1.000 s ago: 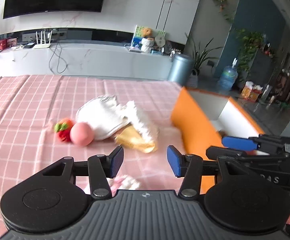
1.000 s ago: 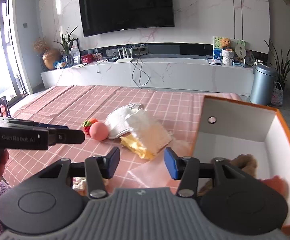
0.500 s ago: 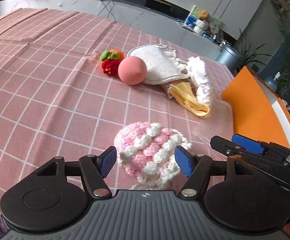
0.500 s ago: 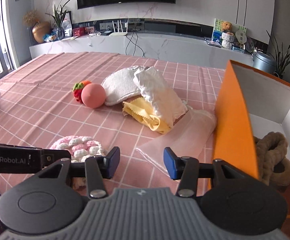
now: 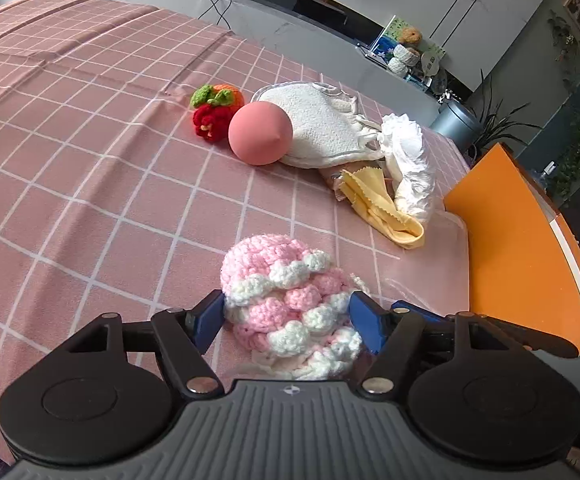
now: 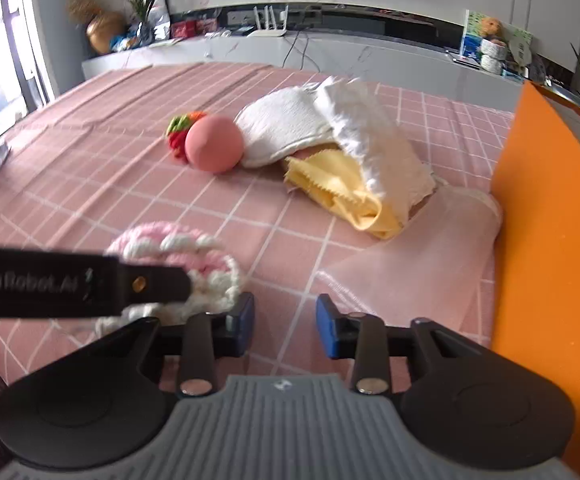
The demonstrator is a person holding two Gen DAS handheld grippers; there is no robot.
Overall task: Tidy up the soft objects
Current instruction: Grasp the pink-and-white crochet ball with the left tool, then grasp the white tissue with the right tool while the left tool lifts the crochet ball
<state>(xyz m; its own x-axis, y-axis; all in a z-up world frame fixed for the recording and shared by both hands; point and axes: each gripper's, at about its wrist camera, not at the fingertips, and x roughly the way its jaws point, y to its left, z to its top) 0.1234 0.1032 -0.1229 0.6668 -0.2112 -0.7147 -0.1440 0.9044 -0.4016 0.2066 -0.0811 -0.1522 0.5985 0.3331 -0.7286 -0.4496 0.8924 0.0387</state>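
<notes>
My left gripper (image 5: 285, 322) has its jaws apart around the pink-and-white crocheted pouf (image 5: 290, 300) on the pink checked worktop (image 5: 89, 152); my right gripper (image 6: 285, 326) hovers nearby, jaws apart, holding nothing.

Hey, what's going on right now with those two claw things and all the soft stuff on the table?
Left gripper open, straddling the pink-and-white crochet piece. Right gripper open, empty, over the tablecloth. Orange box at right, path unobstructed.
</notes>
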